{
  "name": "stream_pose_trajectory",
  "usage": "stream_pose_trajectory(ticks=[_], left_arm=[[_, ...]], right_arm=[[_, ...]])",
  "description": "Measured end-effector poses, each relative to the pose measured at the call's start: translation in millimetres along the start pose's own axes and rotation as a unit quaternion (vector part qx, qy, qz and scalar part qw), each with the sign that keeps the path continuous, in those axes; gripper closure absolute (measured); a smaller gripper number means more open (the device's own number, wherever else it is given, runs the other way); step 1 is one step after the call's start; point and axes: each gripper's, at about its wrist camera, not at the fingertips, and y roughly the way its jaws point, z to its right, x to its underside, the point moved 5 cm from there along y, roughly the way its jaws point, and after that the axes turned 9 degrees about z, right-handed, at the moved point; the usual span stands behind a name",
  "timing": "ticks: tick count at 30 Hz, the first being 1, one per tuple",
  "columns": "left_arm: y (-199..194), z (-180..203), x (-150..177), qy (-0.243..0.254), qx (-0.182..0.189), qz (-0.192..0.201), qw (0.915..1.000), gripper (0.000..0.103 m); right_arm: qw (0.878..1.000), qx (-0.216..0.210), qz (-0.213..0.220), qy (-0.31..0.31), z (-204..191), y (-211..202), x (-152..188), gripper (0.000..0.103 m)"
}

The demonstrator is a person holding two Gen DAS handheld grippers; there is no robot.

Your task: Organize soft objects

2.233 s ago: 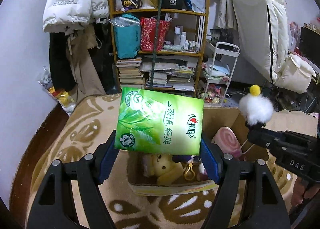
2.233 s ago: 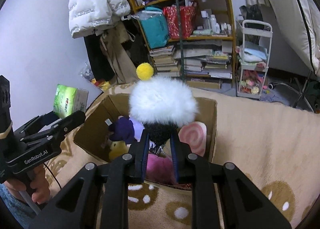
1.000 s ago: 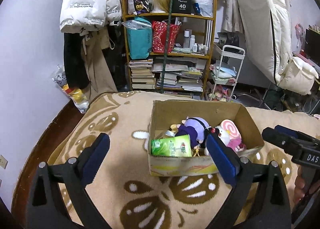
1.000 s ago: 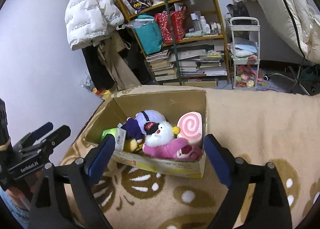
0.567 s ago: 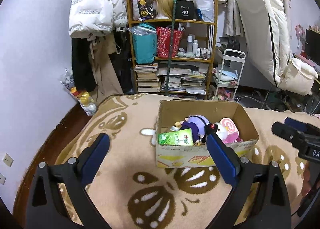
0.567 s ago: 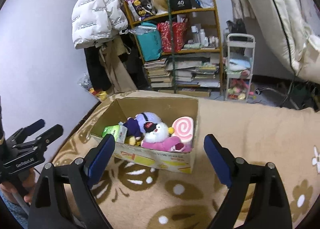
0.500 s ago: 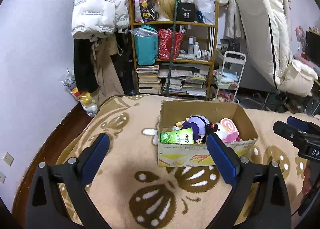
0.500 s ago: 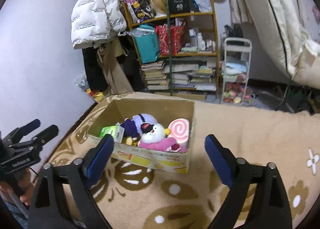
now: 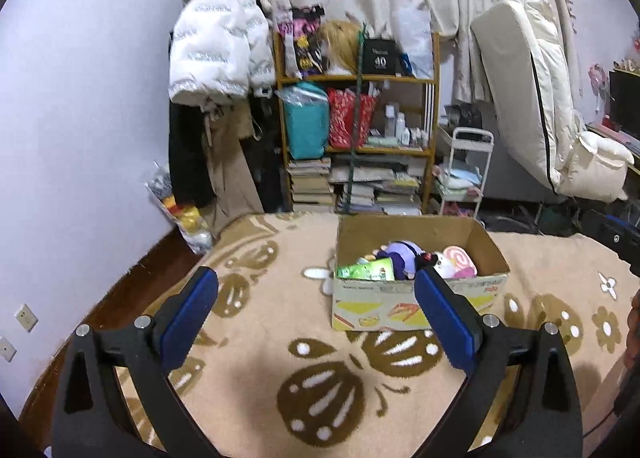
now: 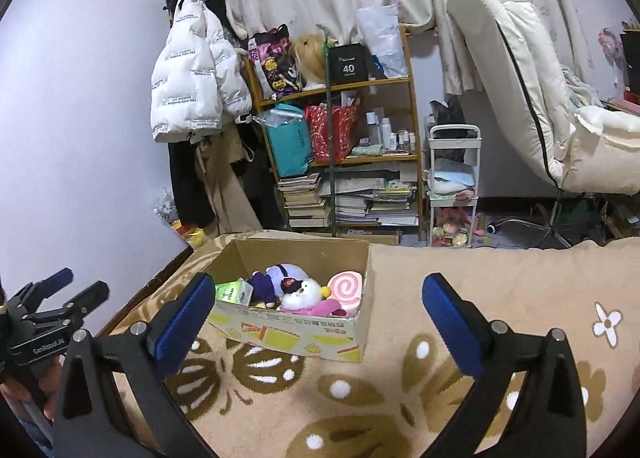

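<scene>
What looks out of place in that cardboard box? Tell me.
Mostly tidy. In the cardboard box, the green tissue pack lies tilted against the near wall, a packet among plush toys. Nothing spilled onto the blanket.

The patterned blanket lies bare across the lower half of both views, so there is open passage in front of the cardboard box and on either side of it. The box top is open, but soft toys and a green tissue pack fill much of its floor. Behind it, in the upper middle, a crowded bookshelf and a white trolley close off the far edge. At upper right a propped mattress blocks that side.
</scene>
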Motion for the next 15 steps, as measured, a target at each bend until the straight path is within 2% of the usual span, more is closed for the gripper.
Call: stream_pose_trajectory(ticks=[6,15], left_arm=[[3,-5,5,-0.008,-0.009,0.002,0.9999,0.005],[23,-14,18,-0.027,-0.01,-0.016,0.9995,0.005]], right_arm=[[1.0,0.008,0.014,-0.014,-1,-1,3,0.0],[1.0,0.01,-0.003,-0.025,-1,13,14,0.0]])
